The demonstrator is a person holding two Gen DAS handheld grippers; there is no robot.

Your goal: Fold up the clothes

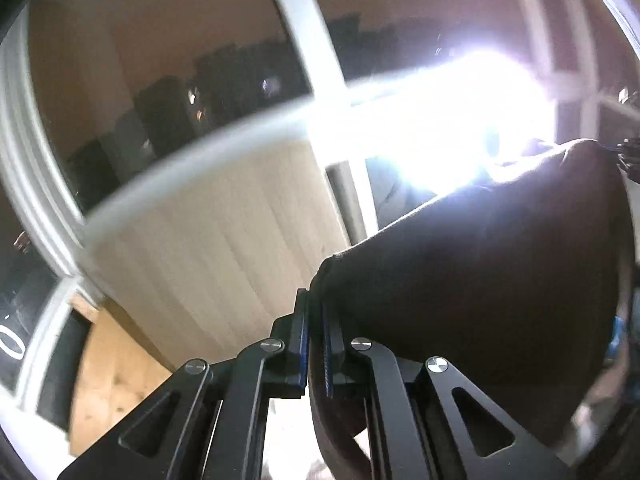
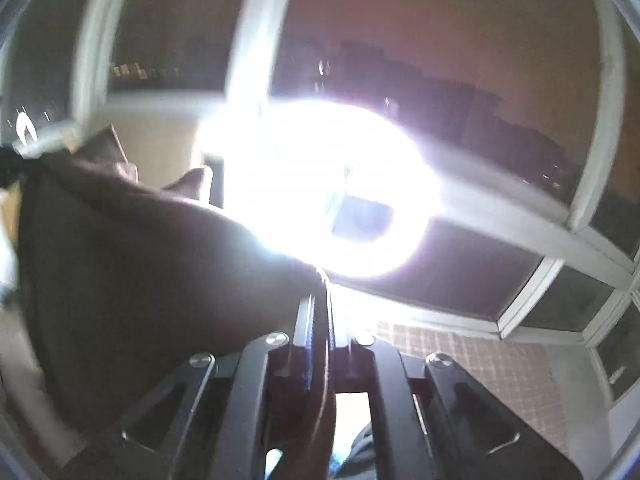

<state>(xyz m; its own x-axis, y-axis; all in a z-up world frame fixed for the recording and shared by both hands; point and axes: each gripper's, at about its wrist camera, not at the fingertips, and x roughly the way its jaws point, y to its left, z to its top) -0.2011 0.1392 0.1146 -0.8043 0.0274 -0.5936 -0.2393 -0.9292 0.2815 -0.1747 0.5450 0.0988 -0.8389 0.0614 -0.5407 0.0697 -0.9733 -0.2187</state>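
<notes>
Pinching a dark brown cloth garment point(image 1: 480, 264) taut between our left claw point(image 1: 316, 320) and right claw point(image 2: 320, 312), both clamped on its edge, we are risking slippage from such shallow fingertip bites.

Left tool point(image 1: 315, 312) raised, fingers clamped tight on dark cloth point(image 1: 480, 264); right tool point(image 2: 320, 312) likewise, pointing upward.
</notes>
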